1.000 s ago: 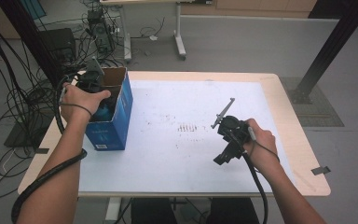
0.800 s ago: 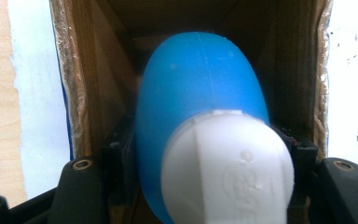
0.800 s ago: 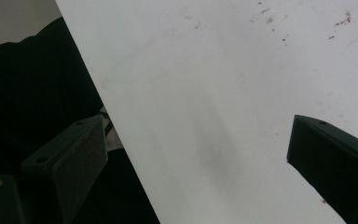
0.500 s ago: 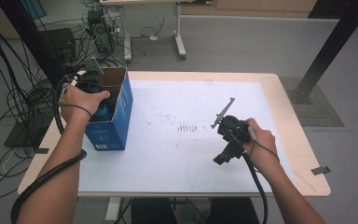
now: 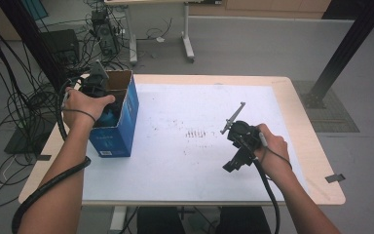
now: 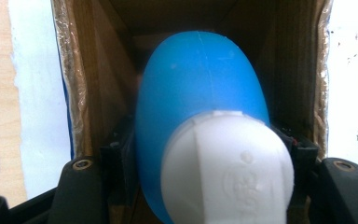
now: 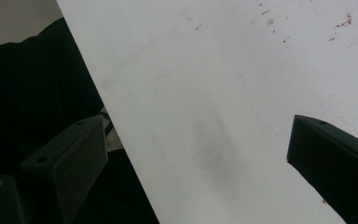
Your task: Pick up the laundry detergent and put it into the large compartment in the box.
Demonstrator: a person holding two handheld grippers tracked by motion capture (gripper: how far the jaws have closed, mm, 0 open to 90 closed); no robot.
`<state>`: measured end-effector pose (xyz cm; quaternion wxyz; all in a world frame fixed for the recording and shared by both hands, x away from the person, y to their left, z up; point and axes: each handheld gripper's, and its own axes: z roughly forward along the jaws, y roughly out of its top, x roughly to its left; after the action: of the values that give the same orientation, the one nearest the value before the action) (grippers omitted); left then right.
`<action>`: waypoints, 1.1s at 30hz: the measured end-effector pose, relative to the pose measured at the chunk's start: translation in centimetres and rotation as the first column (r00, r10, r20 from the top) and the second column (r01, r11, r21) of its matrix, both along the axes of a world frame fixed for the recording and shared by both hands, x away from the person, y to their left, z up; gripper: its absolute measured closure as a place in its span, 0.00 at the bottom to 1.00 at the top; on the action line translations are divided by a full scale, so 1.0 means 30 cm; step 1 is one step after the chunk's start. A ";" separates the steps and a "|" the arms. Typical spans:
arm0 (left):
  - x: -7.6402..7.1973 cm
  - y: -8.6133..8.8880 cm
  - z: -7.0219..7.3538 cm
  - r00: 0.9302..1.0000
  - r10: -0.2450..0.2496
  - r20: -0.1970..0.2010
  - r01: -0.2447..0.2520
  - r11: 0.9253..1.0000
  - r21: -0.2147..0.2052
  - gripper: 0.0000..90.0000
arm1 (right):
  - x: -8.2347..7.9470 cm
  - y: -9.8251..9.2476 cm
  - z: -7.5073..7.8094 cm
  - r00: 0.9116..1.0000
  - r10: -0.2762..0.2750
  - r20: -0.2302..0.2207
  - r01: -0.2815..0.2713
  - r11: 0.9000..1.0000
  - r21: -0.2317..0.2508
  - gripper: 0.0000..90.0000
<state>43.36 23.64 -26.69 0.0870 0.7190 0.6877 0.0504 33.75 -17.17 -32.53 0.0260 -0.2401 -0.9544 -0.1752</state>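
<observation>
My left gripper (image 5: 97, 87) reaches down into an open blue cardboard box (image 5: 124, 124) at the table's left side. In the left gripper view its jaws (image 6: 207, 147) are shut on a blue bottle (image 6: 200, 88) with a white cap (image 6: 226, 170), one pad on each side, and the bottle's body points into the brown inside of the box (image 6: 77, 70). My right gripper (image 5: 233, 165) hovers low over the white sheet (image 5: 190, 161) at the right, pointing toward the near edge. Its jaws (image 7: 196, 135) stand open with nothing between them.
The white sheet (image 7: 223, 65) covers most of the wooden table (image 5: 307, 141) and carries small dark specks near its middle. Cables and equipment lie on the floor at the far left. A black post stands beyond the table's far right corner.
</observation>
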 end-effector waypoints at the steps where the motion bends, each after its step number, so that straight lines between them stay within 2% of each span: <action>1: 0.000 0.000 0.000 1.000 -0.001 0.001 0.001 1.000 -0.001 0.42 | 0.000 0.000 0.001 1.000 0.001 0.001 -0.001 1.000 -0.001 0.05; 6: -0.003 0.003 0.006 1.000 -0.003 0.007 0.003 1.000 -0.015 0.41 | 0.001 0.000 0.001 1.000 0.002 0.000 -0.002 1.000 -0.001 0.05; 18: -0.015 0.009 0.034 1.000 0.001 0.015 -0.001 1.000 -0.009 0.37 | -0.002 0.013 0.001 1.000 0.008 0.003 -0.008 1.000 -0.005 0.05; 33: -0.035 -0.003 0.104 0.999 -0.002 0.043 0.002 1.000 0.010 0.30 | -0.004 0.018 0.011 1.000 0.013 0.012 -0.013 1.000 -0.002 0.05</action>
<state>42.30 23.54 -23.58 0.0984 0.7188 0.6847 0.0691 33.64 -16.62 -32.22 0.0210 -0.2330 -0.9563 -0.1755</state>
